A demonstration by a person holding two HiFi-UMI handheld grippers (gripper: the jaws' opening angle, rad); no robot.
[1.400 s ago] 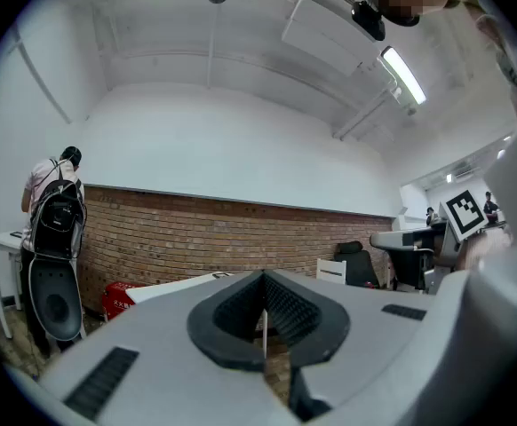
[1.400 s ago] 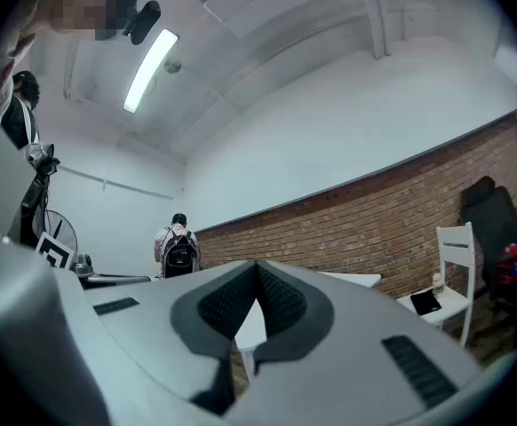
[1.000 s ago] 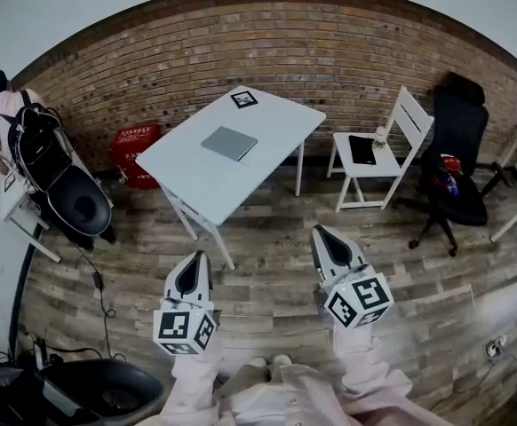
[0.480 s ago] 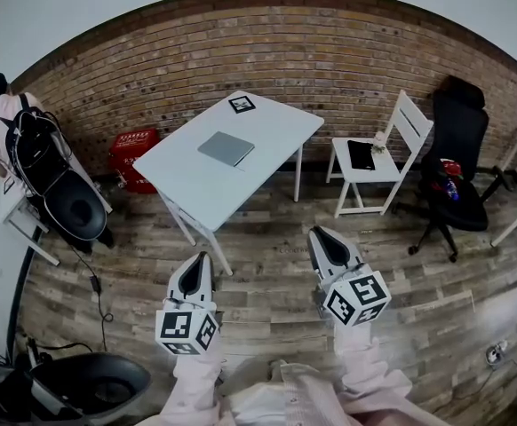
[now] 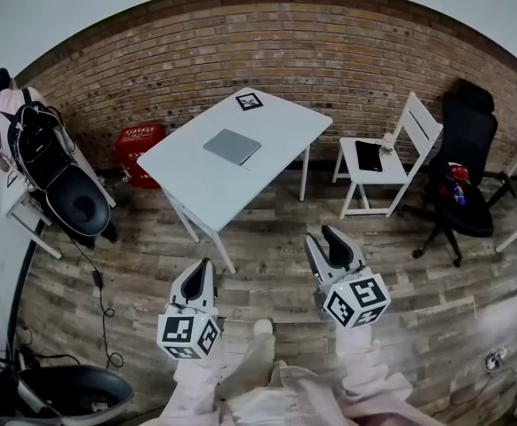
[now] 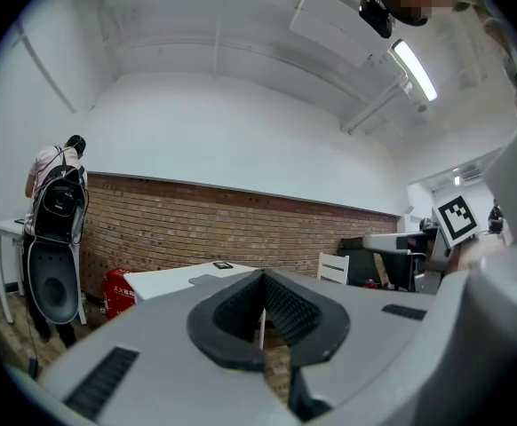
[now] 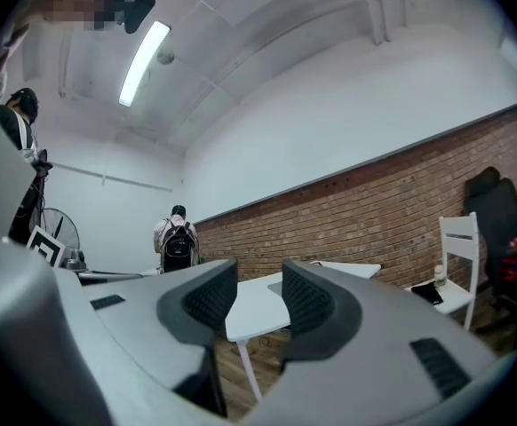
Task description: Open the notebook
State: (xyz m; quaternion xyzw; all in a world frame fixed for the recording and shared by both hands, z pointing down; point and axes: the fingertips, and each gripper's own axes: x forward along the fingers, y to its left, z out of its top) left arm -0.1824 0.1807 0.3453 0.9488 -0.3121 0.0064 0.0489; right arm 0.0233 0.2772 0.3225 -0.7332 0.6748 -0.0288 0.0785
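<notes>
1. Head view. Steep look down onto a wood-plank floor (image 5: 276,238) in front of a brick wall (image 5: 330,51).
   - Well ahead, a white table (image 5: 183,171), with the closed grey notebook (image 5: 232,146) lying flat near its middle and a square marker tag (image 5: 249,101) at its far corner.
   - Left gripper (image 5: 202,264) and right gripper (image 5: 323,236) side by side low in the picture. Both over the floor, well apart from table and notebook, and pointing toward them.
   - Left jaws drawn together to a point; right jaws spread in a small V.
   - Right of the table, a white chair (image 5: 392,162) with a dark flat item (image 5: 368,155) on its seat, then a black office chair (image 5: 463,167).
   - Left of the table, a red box (image 5: 138,143) against the wall, and a person (image 5: 5,114) with a backpack at the far left.

2. Left gripper view. Ribbed pads pressed together, with nothing caught between them.
   - Beyond the tips, the white table and the brick wall.
   - Person with backpack at far left; right gripper at the right edge.

3. Right gripper view. Jaws apart, having just been opening, and gripping nothing.
   - Through the gap, only the distant table top.
   - White chair and black office chair to the right, person with backpack to the left.
   - Strip light (image 7: 143,60) on the ceiling overhead.
</notes>
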